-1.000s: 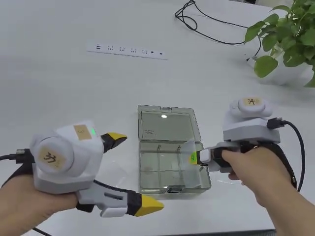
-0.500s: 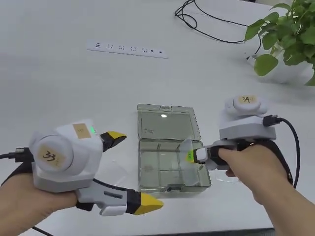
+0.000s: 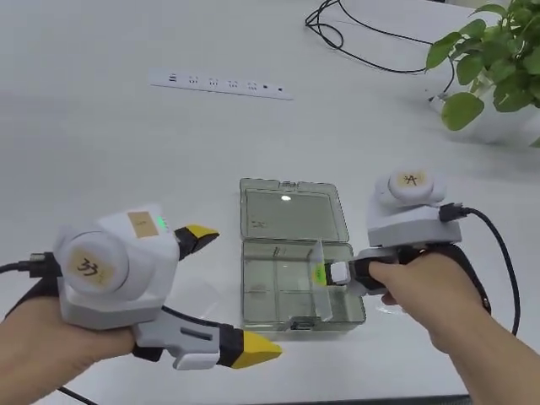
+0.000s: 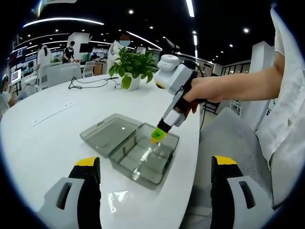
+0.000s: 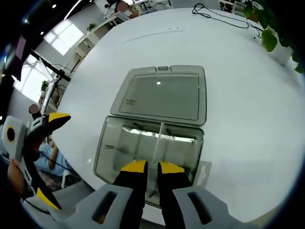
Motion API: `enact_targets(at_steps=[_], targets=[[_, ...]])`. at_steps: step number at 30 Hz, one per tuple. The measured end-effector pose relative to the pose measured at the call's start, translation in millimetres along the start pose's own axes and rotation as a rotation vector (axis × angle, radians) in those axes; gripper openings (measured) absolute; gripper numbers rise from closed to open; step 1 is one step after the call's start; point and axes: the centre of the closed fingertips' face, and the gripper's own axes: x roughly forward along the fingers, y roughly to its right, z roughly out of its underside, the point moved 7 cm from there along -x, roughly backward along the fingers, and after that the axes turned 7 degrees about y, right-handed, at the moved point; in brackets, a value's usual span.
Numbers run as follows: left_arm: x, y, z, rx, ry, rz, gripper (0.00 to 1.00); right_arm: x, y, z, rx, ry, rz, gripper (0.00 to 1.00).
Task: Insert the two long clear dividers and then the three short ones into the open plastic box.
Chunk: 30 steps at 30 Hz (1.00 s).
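Note:
The open clear plastic box (image 3: 261, 291) lies on the white table, its lid (image 3: 291, 209) folded back flat. My right gripper (image 3: 324, 273) reaches into the tray's right half, shut on a clear divider (image 3: 321, 253) that stands upright and runs front to back. In the right gripper view the near-closed jaws pinch this divider (image 5: 159, 136) over the tray (image 5: 114, 143). My left gripper (image 3: 226, 291) hovers left of the box, open and empty. Its own view shows the box (image 4: 119, 133) ahead, with the right gripper (image 4: 158, 135) dipping into it. Loose clear dividers (image 4: 116, 200) lie on the table beside the box.
A white power strip (image 3: 221, 83) lies far back on the table, with a black cable (image 3: 363, 46) and a potted plant (image 3: 494, 59) at the back right. Another clear piece (image 5: 202, 174) lies just right of the box. The table's near edge runs close below the box.
The right gripper has brought its clear divider from a tilt above the tray down to stand upright inside it. The left gripper has stayed open in place.

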Motion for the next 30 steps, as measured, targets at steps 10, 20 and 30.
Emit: enact_targets(at_steps=[10, 20, 30], targets=[[-1.2, -1.2, -1.2, 0.0, -0.001, -0.012, 0.99, 2.7, 3.9, 3.5, 0.004, 0.008, -0.029, 0.11], [-4.3, 1.9, -3.2, -0.002, -0.001, -0.034, 0.98, 0.4, 5.0, 3.7, -0.007, 0.03, -0.079, 0.12], [-7.8, 6.3, -5.9, 0.001, 0.0, -0.057, 0.98, -11.9, 3.4, 0.8, -0.054, 0.103, -0.144, 0.22]])
